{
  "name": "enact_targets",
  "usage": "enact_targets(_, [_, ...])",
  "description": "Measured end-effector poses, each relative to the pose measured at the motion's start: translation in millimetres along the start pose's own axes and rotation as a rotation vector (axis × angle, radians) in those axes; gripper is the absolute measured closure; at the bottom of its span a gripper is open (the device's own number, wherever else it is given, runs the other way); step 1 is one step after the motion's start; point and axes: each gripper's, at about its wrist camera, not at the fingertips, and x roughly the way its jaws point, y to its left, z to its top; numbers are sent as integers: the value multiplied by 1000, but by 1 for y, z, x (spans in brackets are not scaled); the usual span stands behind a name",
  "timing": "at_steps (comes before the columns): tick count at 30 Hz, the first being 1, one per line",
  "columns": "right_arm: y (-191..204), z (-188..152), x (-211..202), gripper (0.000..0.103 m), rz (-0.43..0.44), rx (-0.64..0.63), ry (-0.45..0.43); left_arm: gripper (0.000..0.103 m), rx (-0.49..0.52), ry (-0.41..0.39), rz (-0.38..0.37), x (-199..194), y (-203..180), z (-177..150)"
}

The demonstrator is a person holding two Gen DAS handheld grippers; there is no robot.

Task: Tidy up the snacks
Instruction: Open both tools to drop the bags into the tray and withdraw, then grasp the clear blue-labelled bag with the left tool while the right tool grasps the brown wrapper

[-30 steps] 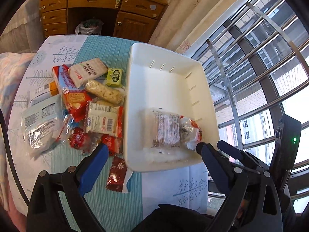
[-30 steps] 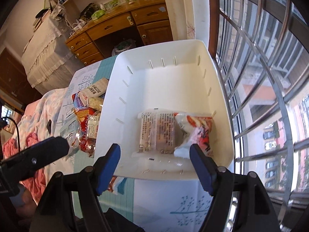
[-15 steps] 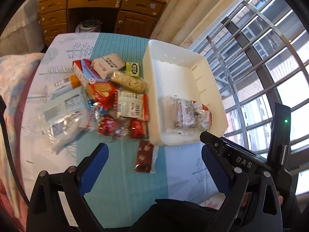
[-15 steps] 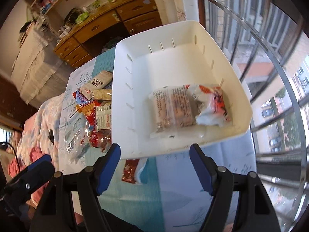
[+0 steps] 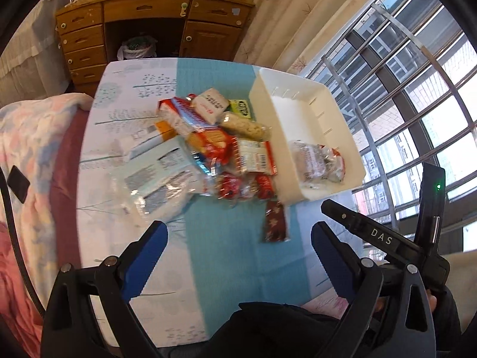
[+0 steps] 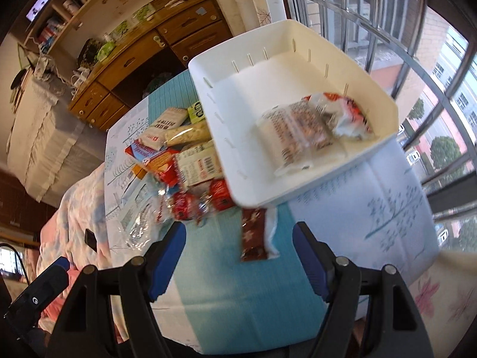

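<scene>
A white bin (image 5: 325, 113) (image 6: 298, 44) sits on the table's right side and holds two wrapped snacks (image 5: 317, 162) (image 6: 310, 128). A pile of snack packets (image 5: 208, 149) (image 6: 179, 164) lies left of it. A dark red bar (image 5: 275, 222) (image 6: 253, 232) lies alone in front of the bin's near corner. My left gripper (image 5: 238, 240) hangs open over the bare blue cloth near the table's front, with nothing between its fingers. My right gripper (image 6: 240, 238) is open too, just in front of the dark red bar, and holds nothing.
The table carries a blue and white tree-print cloth (image 5: 238, 268). A wooden desk with drawers (image 5: 149, 21) stands beyond it, a barred window (image 5: 417, 89) on the right, and pink bedding (image 5: 26, 155) on the left. The other gripper's black body (image 5: 387, 238) shows at the right.
Both grippers have drawn back from the bin toward the table's front edge and rolled. The bin and pile look smaller and farther, and the dark red bar now lies between the right gripper's fingers' line.
</scene>
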Motion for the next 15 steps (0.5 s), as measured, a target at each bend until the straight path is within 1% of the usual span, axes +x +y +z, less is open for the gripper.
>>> enact_targets(8, [37,-42,11,28,1,68,-24,6,63,47,23,-16,46,-13])
enact_targets(15, [59,-70,24,28,-16,73,-13,6,70,109,70,-18,79,-22])
